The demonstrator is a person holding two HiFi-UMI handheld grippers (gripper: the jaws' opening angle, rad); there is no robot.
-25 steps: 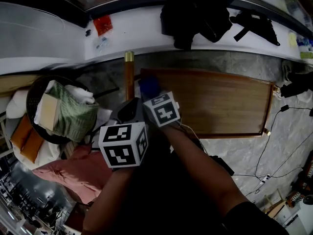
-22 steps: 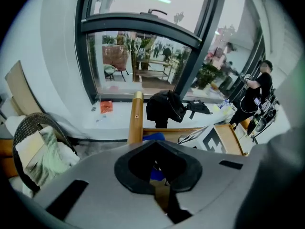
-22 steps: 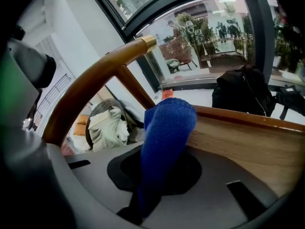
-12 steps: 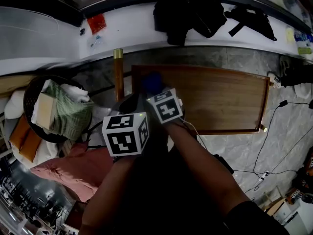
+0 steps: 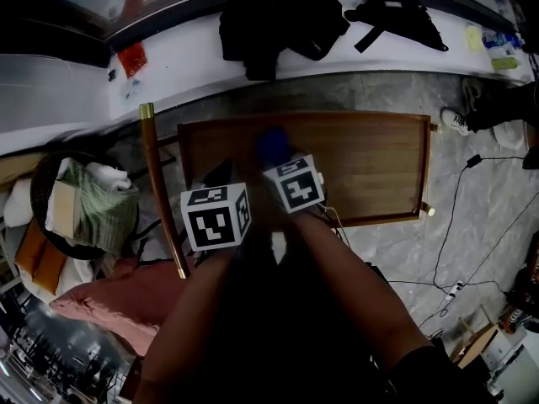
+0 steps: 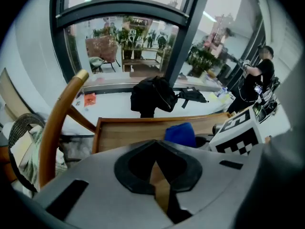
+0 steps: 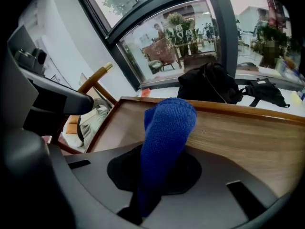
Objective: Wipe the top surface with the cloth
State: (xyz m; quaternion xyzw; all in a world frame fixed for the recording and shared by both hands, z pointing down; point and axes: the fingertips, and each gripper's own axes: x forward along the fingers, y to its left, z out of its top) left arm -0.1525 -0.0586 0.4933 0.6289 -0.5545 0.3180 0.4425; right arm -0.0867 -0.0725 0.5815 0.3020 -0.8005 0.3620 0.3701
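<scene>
Over the wooden surface (image 5: 370, 162), the right gripper (image 7: 159, 168) is clamped on a blue cloth (image 7: 169, 123), whose folded end sticks out past its jaws above the wood. Just beside it, the left gripper (image 6: 155, 147) has its jaws together and holds nothing.

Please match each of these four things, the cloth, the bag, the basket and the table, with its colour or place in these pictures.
Things:
1. cloth
2. bag
3. basket
4. table

Places, colours, states:
A. black, lying on the white ledge beyond the table
B. brown wood, with a raised rim
C. blue, pinched in the right hand-held gripper
D. left of the table, filled with fabric

Pairs: 1-C, 2-A, 3-D, 4-B
</scene>
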